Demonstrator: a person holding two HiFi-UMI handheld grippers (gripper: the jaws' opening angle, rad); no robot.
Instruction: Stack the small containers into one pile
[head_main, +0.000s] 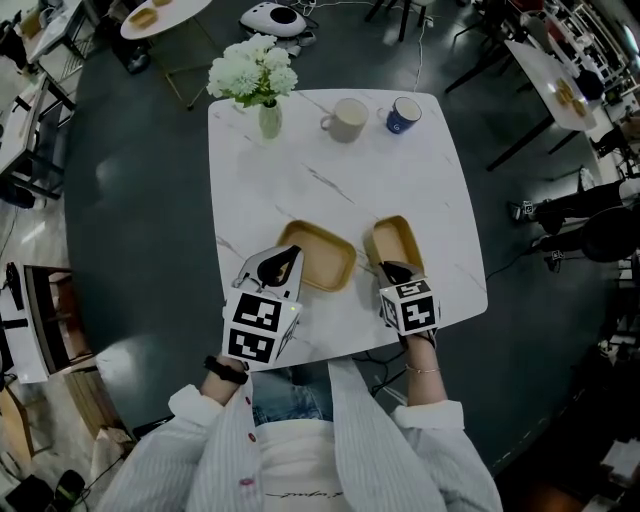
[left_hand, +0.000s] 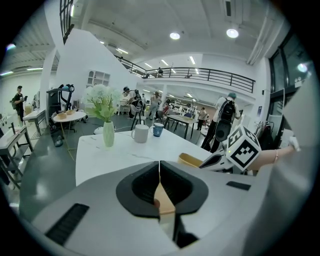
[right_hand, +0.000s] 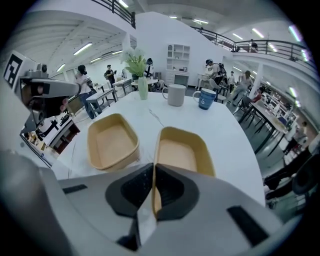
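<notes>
Two shallow tan containers sit side by side near the front of the white marble table (head_main: 300, 170). My left gripper (head_main: 287, 262) is at the left corner of the left container (head_main: 322, 258). Its jaws are shut, with a thin tan sliver of rim (left_hand: 163, 198) between the pads. My right gripper (head_main: 396, 270) is shut on the near rim of the right container (head_main: 394, 243). In the right gripper view, that container (right_hand: 182, 150) runs straight into the closed jaws of the right gripper (right_hand: 153, 172), and the left container (right_hand: 112, 140) lies beside it. Both rest on the table.
At the table's far edge stand a vase of white flowers (head_main: 262, 85), a beige mug (head_main: 347, 120) and a blue mug (head_main: 403, 114). The table's front edge is just behind both grippers. Dark floor surrounds the table, with other tables and people in the distance.
</notes>
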